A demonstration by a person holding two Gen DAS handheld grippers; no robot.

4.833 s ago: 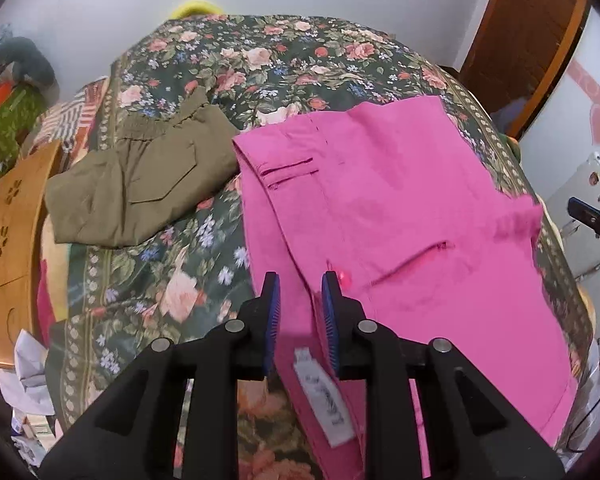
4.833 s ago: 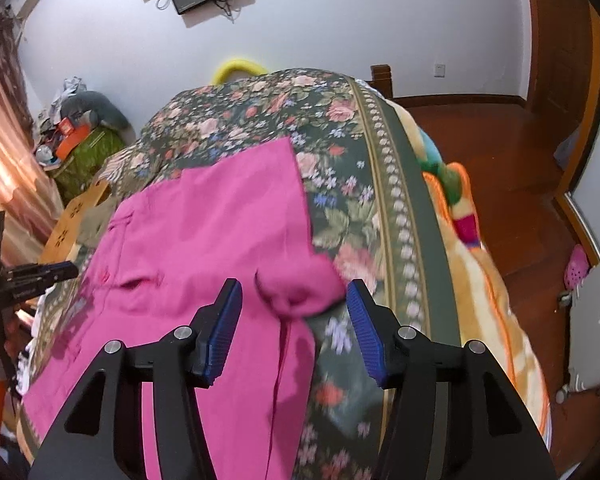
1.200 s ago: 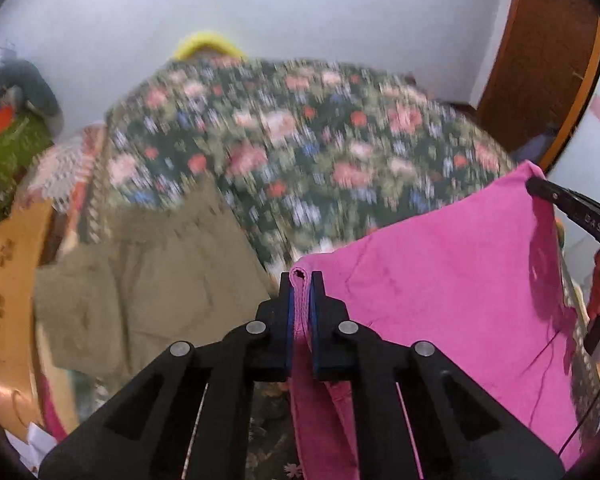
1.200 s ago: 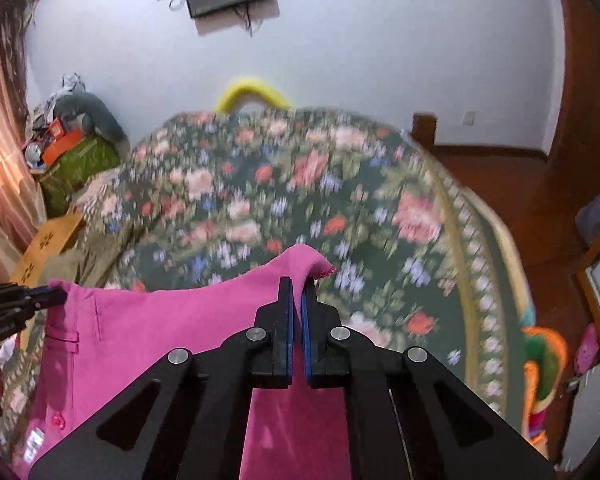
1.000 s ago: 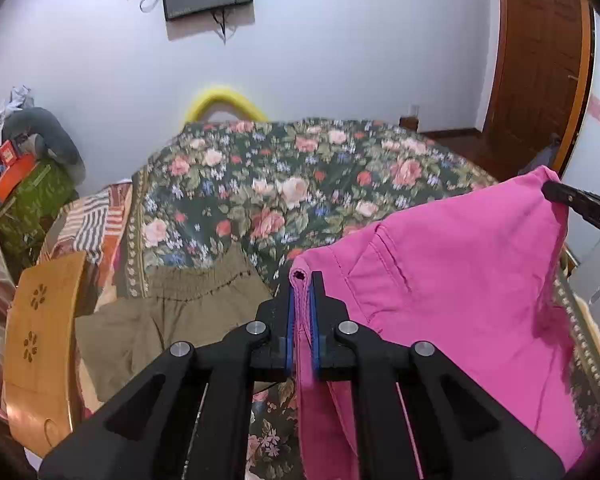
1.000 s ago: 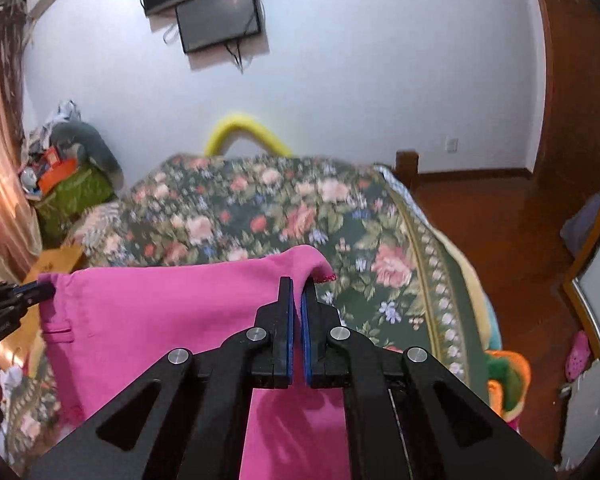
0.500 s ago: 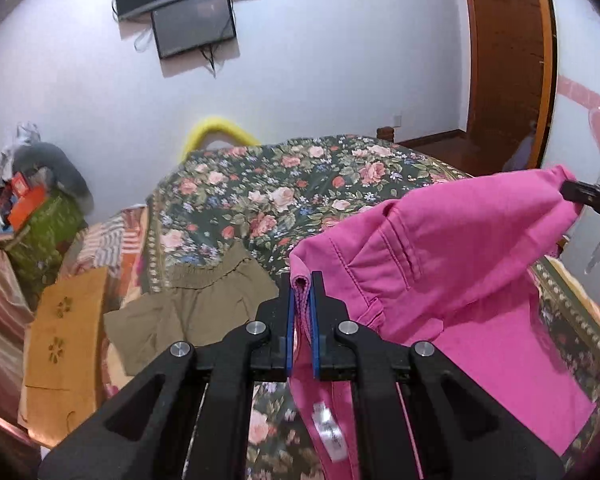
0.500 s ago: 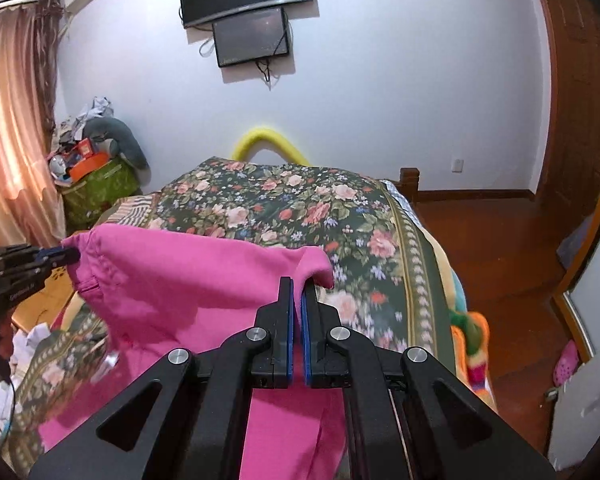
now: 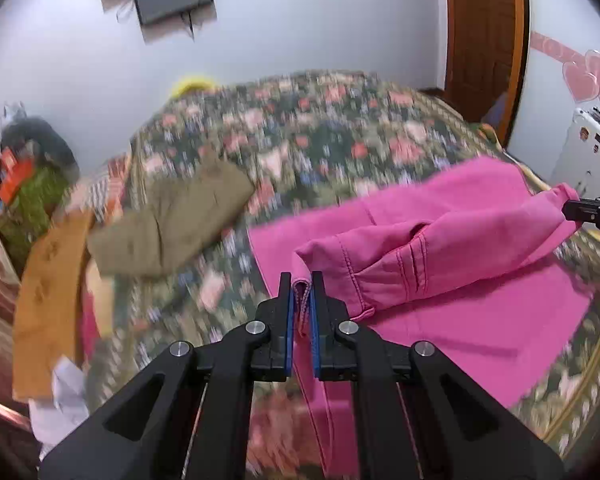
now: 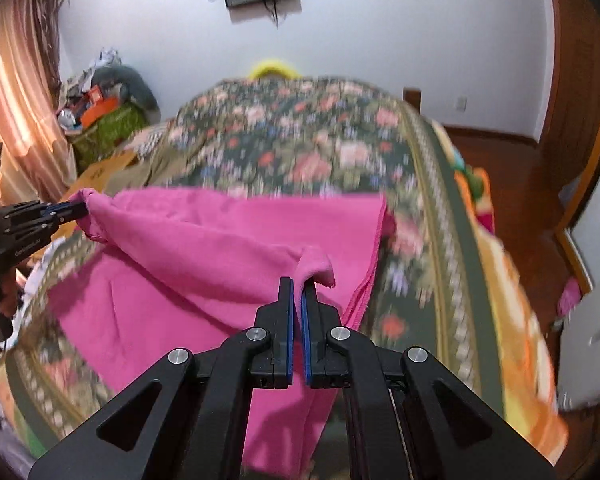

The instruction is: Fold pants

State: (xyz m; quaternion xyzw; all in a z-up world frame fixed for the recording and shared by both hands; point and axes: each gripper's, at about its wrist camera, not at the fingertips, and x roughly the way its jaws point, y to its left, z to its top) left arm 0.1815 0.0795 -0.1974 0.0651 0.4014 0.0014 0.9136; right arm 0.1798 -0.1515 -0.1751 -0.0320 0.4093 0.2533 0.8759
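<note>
The pink pants lie partly on the flowered bed, with their upper edge lifted and stretched between my two grippers. My left gripper is shut on one corner of the pants. My right gripper is shut on the other corner of the pants. In the left wrist view the right gripper shows at the right edge, pinching the cloth. In the right wrist view the left gripper shows at the left, pinching the cloth. The lifted part hangs folded over the lower part, low above the bed.
Olive-green pants lie on the bed to the left of the pink ones. A brown cardboard box stands beside the bed's left edge. A wooden door and wood floor are on the right.
Both grippers have come down toward the bed with the pants' edge still held, so the lifted cloth now drapes lower over the part lying on the bed.
</note>
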